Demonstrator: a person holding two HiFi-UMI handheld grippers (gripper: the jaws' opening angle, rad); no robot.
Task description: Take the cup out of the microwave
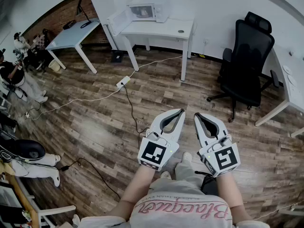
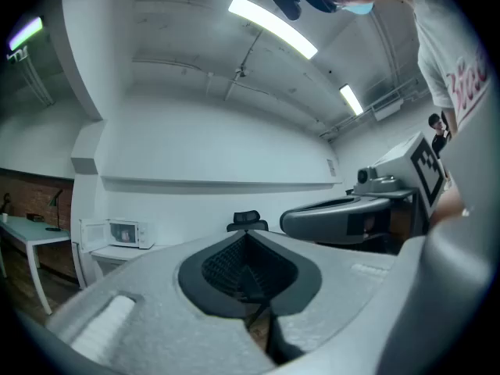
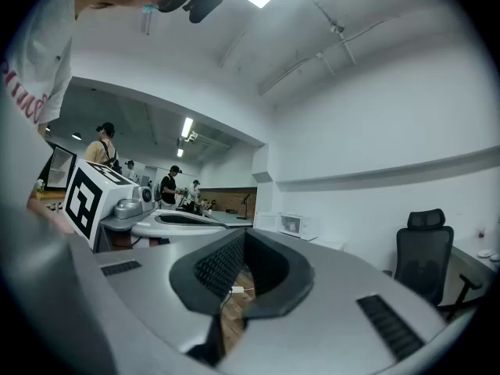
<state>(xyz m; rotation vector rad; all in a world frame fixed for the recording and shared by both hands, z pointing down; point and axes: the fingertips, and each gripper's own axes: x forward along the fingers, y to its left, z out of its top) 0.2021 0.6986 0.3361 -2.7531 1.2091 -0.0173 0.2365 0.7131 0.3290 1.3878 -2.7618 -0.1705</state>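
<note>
Wood floor [image 1: 95,127], power strip [image 1: 123,82], chair [image 1: 247,56] before far microwave [image 1: 142,12], left tool [image 1: 182,111], right tool [image 1: 196,114] closed, empty.

We find floor [image 1: 90,122] open toward microwave [image 1: 142,12] at 11; cable [image 1: 129,103] (flat on boards) at 10, office chair [image 1: 247,56] at 1.

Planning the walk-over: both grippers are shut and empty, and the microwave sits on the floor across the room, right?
Not quite. The microwave sits on the white table across the room, not the floor; the head view shows it. The left gripper and right gripper are indeed shut and empty.
</note>
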